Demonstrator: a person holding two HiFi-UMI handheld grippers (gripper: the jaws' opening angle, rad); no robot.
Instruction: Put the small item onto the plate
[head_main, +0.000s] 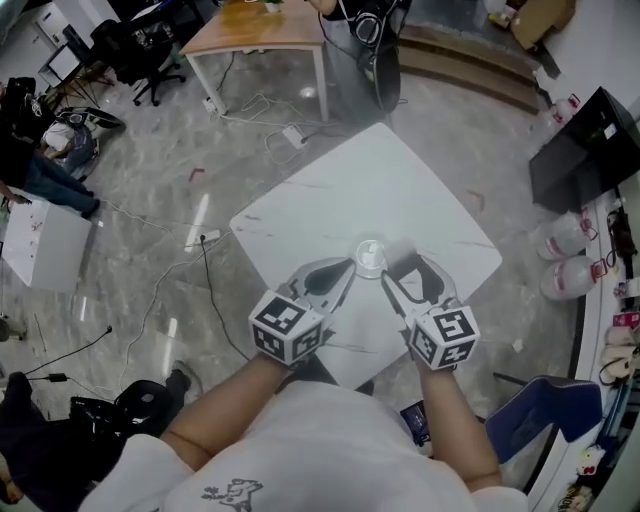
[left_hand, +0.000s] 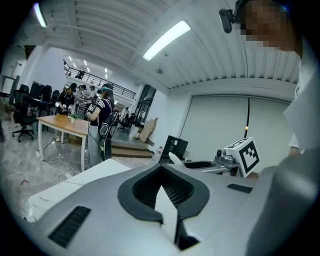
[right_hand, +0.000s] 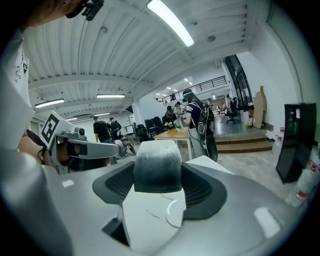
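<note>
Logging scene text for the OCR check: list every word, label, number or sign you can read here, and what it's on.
No text can be read in any view.
Left marker cube: black-and-white square pattern only, no letters or digits.
Right marker cube: the same, pattern only.
Shirt print: too small to read.
Red labels on the water jugs: too small to read.
</note>
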